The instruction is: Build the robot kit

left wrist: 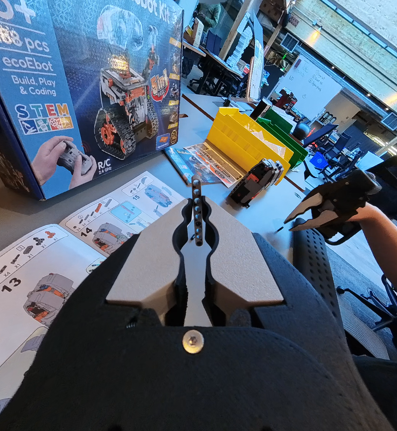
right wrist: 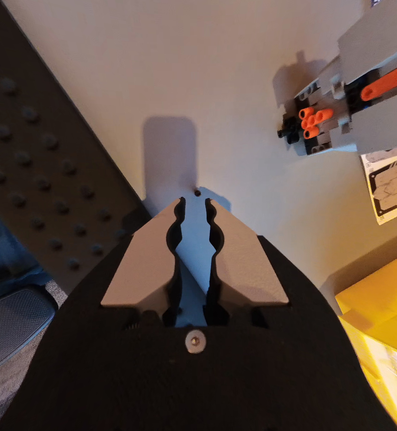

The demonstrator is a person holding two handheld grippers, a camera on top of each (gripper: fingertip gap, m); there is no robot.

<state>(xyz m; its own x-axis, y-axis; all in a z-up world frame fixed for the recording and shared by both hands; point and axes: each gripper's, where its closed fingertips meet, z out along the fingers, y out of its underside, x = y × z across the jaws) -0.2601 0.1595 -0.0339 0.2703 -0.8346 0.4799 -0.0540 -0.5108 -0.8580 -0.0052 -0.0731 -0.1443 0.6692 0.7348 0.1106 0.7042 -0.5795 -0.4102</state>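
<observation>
Surroundings: a blue kit box [left wrist: 76, 93] stands at upper left, an open instruction booklet [left wrist: 53, 251] lies before it, and a yellow bin [left wrist: 239, 137] sits beyond a partly built grey, black and orange model [left wrist: 255, 184] on the grey table [left wrist: 262, 214]. Left gripper [left wrist: 197, 205]: clamped on a thin grey beam [left wrist: 197, 210] pierced by a row of holes, held upright above the table. Right gripper [right wrist: 194, 199]: jaws parted with nothing between them, tips just short of a small black pin [right wrist: 197, 192] on the table. Only the right wrist view shows the model's orange connectors closely; only the left shows the box and booklet.
</observation>
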